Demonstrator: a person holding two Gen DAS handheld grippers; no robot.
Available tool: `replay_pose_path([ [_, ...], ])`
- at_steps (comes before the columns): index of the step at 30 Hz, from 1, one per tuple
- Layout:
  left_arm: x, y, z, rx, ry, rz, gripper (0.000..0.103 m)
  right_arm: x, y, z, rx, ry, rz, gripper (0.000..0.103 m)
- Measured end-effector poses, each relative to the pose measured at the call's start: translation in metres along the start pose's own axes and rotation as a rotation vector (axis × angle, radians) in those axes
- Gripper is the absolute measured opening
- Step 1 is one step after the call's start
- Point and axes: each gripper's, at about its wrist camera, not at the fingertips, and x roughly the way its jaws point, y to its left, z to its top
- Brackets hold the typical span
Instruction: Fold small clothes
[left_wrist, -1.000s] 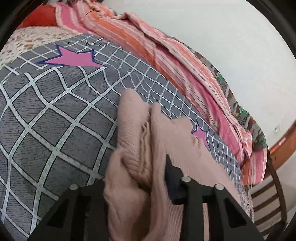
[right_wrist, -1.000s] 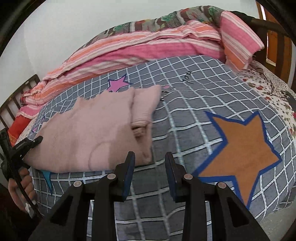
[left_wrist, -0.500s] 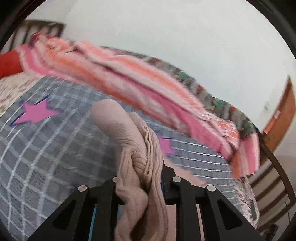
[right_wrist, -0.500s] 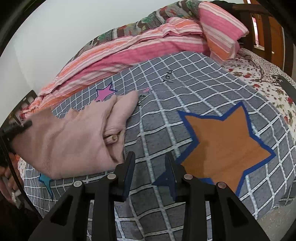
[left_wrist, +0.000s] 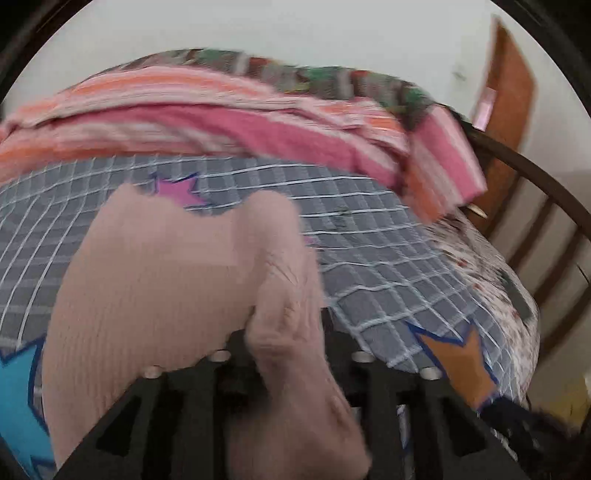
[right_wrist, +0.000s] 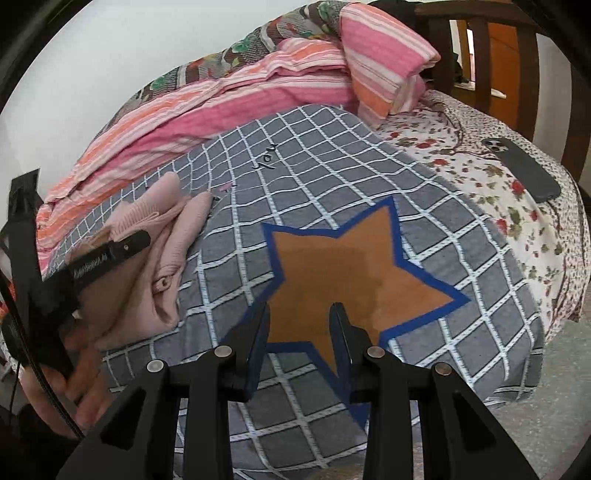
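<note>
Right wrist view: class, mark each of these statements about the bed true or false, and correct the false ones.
1. The right claw is open and holds nothing. True.
2. The pink sweater lies on top of the orange star. False: it lies on the grey checked cover, to the left of the star.
3. A dark phone lies on the floral sheet. True.
4. The striped blanket covers the phone. False: the blanket is bunched at the far side of the bed and the phone lies uncovered, apart from it.
</note>
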Motion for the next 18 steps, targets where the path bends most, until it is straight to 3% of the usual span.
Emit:
replay_pose_path([
  [1, -0.002, 0.003, 0.005, 0.0, 0.027, -0.077, 0.054, 0.001, 0.001, 0.002, -0.003, 0.001, 0.003, 0.032],
  [3, -0.013, 0.015, 0.012, -0.04, 0.062, -0.195, 0.056, 0.003, 0.006, 0.006, -0.012, 0.0, 0.016, 0.032],
  [5, -0.027, 0.03, 0.021, -0.084, 0.07, -0.262, 0.056, 0.004, 0.018, 0.014, -0.026, -0.004, 0.05, 0.033],
  [8, -0.061, 0.066, 0.031, -0.162, 0.0, -0.327, 0.061, 0.003, 0.04, 0.029, -0.049, -0.021, 0.139, 0.037],
  [10, -0.08, 0.093, 0.036, -0.19, -0.043, -0.283, 0.065, 0.003, 0.058, 0.041, -0.056, -0.03, 0.218, 0.044],
  [13, -0.083, 0.129, 0.037, -0.239, -0.008, -0.159, 0.065, 0.012, 0.081, 0.056, -0.025, -0.015, 0.38, 0.057],
  [15, -0.082, 0.152, 0.03, -0.269, 0.009, -0.106, 0.065, 0.026, 0.096, 0.061, 0.016, 0.015, 0.464, 0.058],
  [18, -0.077, 0.176, 0.017, -0.3, 0.052, -0.069, 0.065, 0.047, 0.115, 0.061, 0.038, 0.051, 0.481, 0.058],
])
